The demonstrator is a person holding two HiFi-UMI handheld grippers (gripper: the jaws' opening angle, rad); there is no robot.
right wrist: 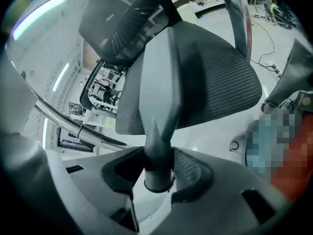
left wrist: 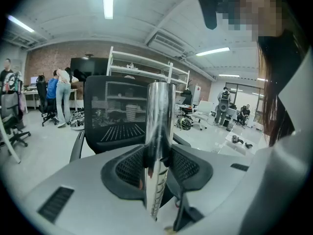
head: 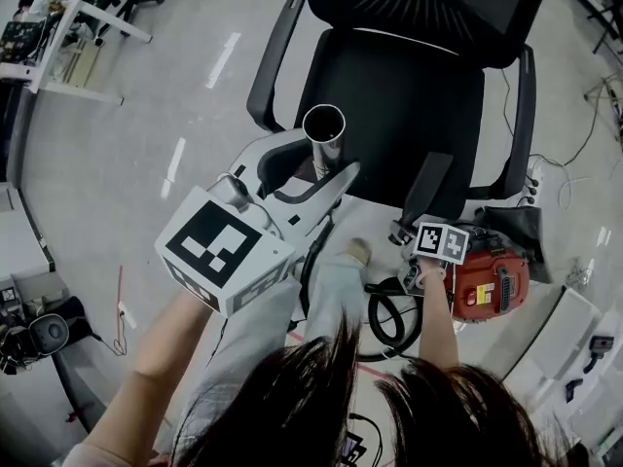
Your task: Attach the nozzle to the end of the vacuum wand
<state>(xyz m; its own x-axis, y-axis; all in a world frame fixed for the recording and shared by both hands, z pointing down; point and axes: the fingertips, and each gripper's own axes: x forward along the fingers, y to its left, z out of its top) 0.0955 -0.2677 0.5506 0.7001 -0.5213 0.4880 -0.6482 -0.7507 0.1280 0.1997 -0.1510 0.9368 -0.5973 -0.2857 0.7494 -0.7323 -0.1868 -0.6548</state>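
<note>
- Pale glossy floor is filling the head view, with a black office chair (head: pixel 409 115) standing at 12 o'clock and desks crowding the 10 o'clock corner.
- At the middle of that view, the left hand-held gripper (head: pixel 326 178) is clenching the chrome vacuum wand (head: pixel 324 129). The wand is standing nearly upright with its open round end facing the camera, in front of the chair seat.
- At 4 o'clock from the wand, the right hand-held gripper (head: pixel 414 233) is grasping the dark flat nozzle (head: pixel 428 188). The nozzle is leaning up toward 12 o'clock, over the edge of the chair seat and well apart from the wand's end.
- A red vacuum body (head: pixel 492 285) is lying on the floor at 4 o'clock, and a black hose (head: pixel 389 319) is looping just beside it at 5 o'clock.
- In the left gripper view, the left hand-held gripper (left wrist: pixel 157 168) is pressing its dark pads on both sides of the wand (left wrist: pixel 159 126). The wand is rising straight toward 12 o'clock in front of the chair's mesh back (left wrist: pixel 112 116).
- People are standing at desks at 9 o'clock, and white shelving is showing behind the chair.
- In the right gripper view, the right hand-held gripper (right wrist: pixel 157 168) is closing on the nozzle's (right wrist: pixel 159 97) round neck, and the flat body is widening toward 12 o'clock.
- Behind the nozzle, the chair's mesh (right wrist: pixel 220 82) is spreading toward 2 o'clock, and the red vacuum body (right wrist: pixel 293 175) is showing at 4 o'clock.
</note>
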